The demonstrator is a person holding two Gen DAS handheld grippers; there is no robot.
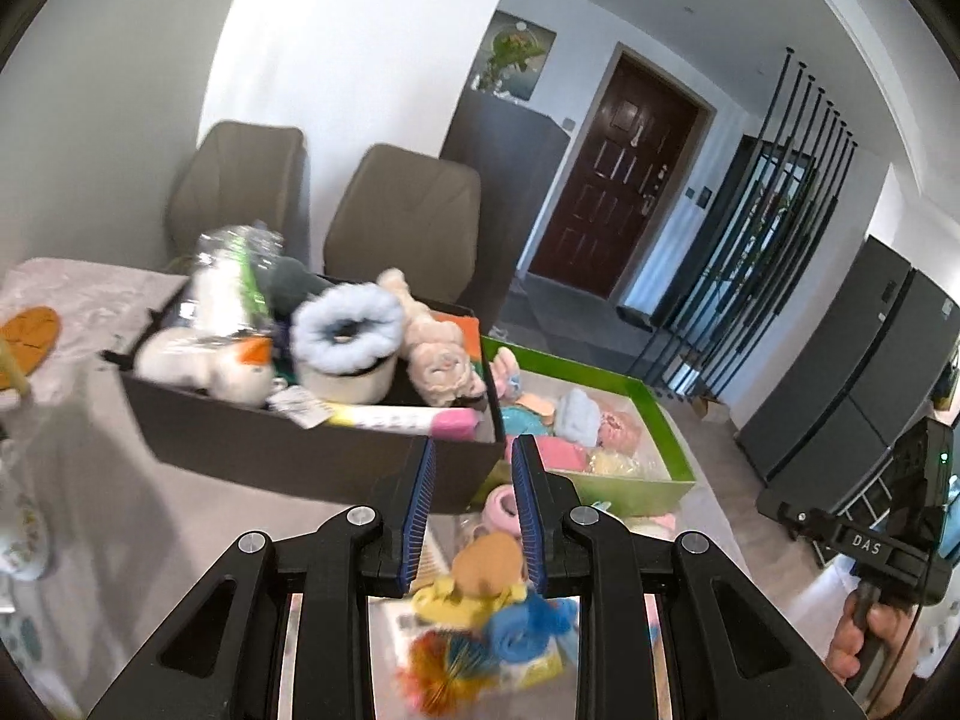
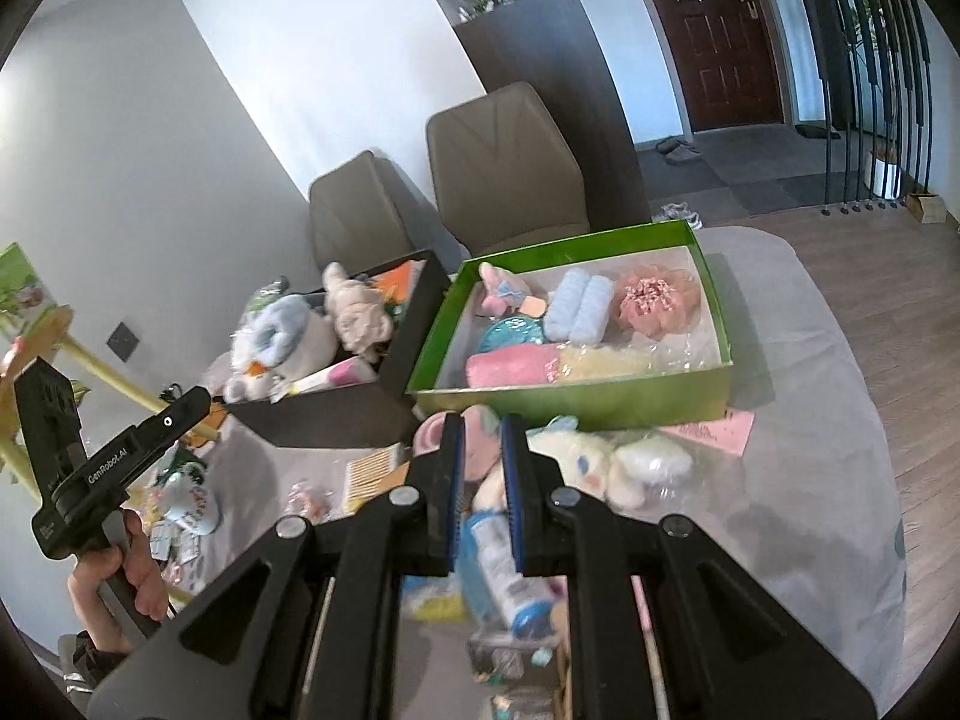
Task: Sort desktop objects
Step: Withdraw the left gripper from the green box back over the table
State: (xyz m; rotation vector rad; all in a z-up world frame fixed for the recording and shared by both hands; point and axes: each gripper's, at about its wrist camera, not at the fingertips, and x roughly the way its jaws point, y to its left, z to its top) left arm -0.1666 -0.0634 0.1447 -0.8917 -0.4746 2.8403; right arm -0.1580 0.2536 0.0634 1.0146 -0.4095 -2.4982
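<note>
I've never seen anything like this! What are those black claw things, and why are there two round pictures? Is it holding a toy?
They are hand-held grabbers, one in each of a person's hands. A camera on each takes one round picture. The left gripper and right gripper are both open, holding nothing. On the table sit a black box with stuffed toys and a green box with soft pastel things. Loose toys lie in front, like a white plush.

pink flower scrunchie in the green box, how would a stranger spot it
Find the green box beside the black box on the table. In its far right corner lies the pink flower scrunchie, right of the light blue rolled cloth: the only ruffled round thing with a speckled centre.
</note>
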